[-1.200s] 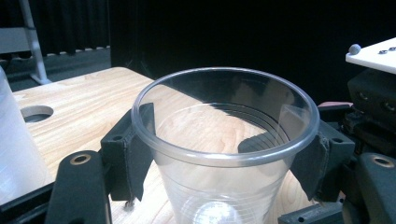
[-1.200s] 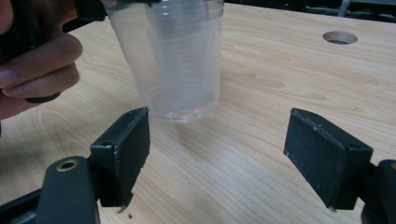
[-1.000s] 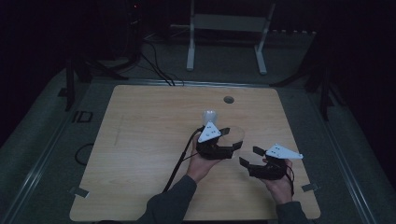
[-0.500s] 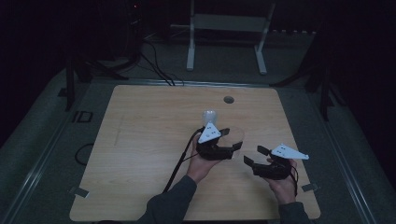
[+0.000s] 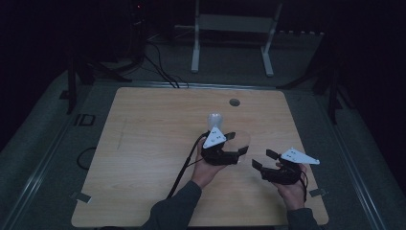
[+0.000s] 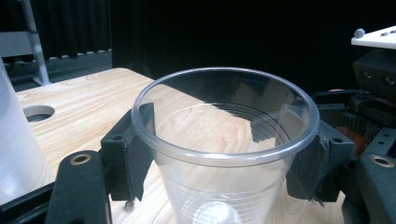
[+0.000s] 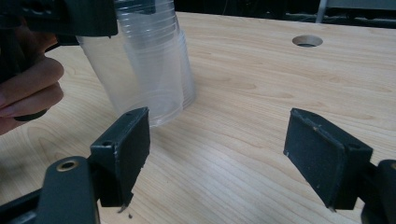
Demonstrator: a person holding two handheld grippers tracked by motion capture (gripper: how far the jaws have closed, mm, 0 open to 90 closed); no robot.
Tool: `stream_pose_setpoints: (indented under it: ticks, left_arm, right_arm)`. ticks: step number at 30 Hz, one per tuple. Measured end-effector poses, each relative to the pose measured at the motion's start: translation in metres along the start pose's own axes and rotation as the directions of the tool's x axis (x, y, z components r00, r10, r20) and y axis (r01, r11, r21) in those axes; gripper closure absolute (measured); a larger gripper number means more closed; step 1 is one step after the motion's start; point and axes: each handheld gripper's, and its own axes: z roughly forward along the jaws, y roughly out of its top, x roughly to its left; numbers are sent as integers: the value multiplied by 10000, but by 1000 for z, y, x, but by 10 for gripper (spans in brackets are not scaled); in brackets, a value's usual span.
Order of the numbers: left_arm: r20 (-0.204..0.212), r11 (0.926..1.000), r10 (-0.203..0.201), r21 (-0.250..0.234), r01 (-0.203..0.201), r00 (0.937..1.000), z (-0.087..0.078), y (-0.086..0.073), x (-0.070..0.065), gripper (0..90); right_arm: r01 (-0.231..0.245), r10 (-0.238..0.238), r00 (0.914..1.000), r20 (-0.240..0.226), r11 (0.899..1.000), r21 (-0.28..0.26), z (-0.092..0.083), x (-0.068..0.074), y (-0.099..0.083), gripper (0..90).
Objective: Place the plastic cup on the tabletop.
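Observation:
A clear ribbed plastic cup (image 6: 224, 140) stands upright between the black pads (image 6: 133, 149) of my left gripper (image 6: 224, 158), which press on it just below its rim. In the high view that left gripper (image 5: 238, 143) sits mid-table with the cup (image 5: 243, 140) at its tips. My right gripper (image 5: 263, 159) lies to the right of it and a little nearer the person, apart from the cup. In the right gripper view the right gripper (image 7: 224, 154) stands wide open with only bare table between its jaws. There the cup (image 7: 149, 70) is ahead to the left.
A whitish translucent upright object (image 5: 214, 120) stands just behind the left gripper, also seen as a pale wall (image 6: 14, 149) at that view's left. The wooden table (image 5: 143, 143) has a round hole (image 5: 234, 102) near its far edge. A metal stand (image 5: 230, 28) is behind the table.
My right gripper has drifted slightly to the right, still open. The left gripper and the cup have stayed where they were.

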Motion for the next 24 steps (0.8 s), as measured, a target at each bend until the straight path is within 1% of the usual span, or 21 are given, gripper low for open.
stream_pose_setpoints:
  ticks: [18, 24]
  left_arm:
    - [-111, 10000, 83, 20, -83, 9999, 0, -8, 2, 292]
    - [-144, 10000, 53, 34, -52, 9999, 0, -10, 3, 291]
  right_arm:
    - [-95, 95, 9999, 52, 9999, 40, -1, -2, -3, 224]
    - [-123, 122, 9999, 73, 9999, 48, -2, -3, -4, 223]
